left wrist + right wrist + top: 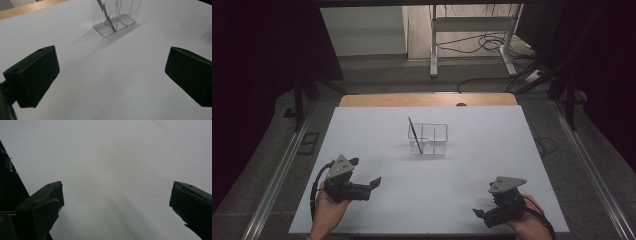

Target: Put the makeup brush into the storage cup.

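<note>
A clear plastic container with divided compartments stands in the middle of the white table. A thin dark pen leans inside its left compartment. My left gripper rests at the front left, held by a hand, open and pointing right toward the table's middle. In the left gripper view the container and pen stand ahead of the open gripper, well apart from it. My right gripper sits at the front right, open, pointing left. Its own view has the gripper spread over bare table.
A strip of wooden tabletop runs along the far edge of the white sheet. Beyond it stand a metal frame and loose cables on the floor. The table's front edge lies just below both hands.
</note>
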A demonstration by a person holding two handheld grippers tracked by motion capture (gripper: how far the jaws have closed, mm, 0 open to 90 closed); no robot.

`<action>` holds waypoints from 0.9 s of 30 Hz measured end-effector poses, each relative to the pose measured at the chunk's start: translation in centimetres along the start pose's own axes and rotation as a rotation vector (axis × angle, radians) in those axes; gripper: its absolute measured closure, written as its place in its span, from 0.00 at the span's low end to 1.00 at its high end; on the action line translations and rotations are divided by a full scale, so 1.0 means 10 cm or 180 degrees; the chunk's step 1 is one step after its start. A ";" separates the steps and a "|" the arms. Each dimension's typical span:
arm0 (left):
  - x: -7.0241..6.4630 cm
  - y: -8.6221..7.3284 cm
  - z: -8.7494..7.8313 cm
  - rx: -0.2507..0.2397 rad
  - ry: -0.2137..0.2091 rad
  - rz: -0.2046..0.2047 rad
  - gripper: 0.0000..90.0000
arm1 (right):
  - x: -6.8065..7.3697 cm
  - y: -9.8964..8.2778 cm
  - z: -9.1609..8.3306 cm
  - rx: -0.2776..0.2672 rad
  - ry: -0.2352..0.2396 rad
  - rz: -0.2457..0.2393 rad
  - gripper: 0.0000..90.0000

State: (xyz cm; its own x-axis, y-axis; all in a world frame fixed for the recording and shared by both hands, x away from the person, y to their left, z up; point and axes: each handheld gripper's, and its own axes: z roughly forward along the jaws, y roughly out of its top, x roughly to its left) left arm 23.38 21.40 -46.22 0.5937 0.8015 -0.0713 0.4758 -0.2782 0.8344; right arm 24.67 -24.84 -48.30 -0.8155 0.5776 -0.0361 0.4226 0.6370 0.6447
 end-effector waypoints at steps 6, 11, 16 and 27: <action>0.00 -0.05 -0.06 -0.0011 0.0014 -0.0020 0.00 | -0.01 -0.01 -0.02 -0.0018 -0.0020 0.0026 0.00; 0.00 -0.10 -0.12 -0.0014 0.0040 -0.0022 0.00 | -0.01 -0.02 -0.03 -0.0033 -0.0032 0.0048 0.00; -0.01 -0.14 -0.17 0.0001 0.0074 -0.0003 0.00 | -0.02 -0.03 -0.05 -0.0044 -0.0050 0.0058 0.00; -0.04 -0.24 -0.25 0.0052 0.0139 0.0035 0.00 | -0.04 -0.05 -0.08 -0.0069 -0.0072 0.0082 0.00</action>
State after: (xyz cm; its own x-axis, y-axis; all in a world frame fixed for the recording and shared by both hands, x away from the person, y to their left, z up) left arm 20.38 23.07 -46.89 0.5704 0.8205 -0.0379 0.4802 -0.2956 0.8259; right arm 24.44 -25.82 -48.04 -0.7953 0.6052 -0.0363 0.4345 0.6108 0.6619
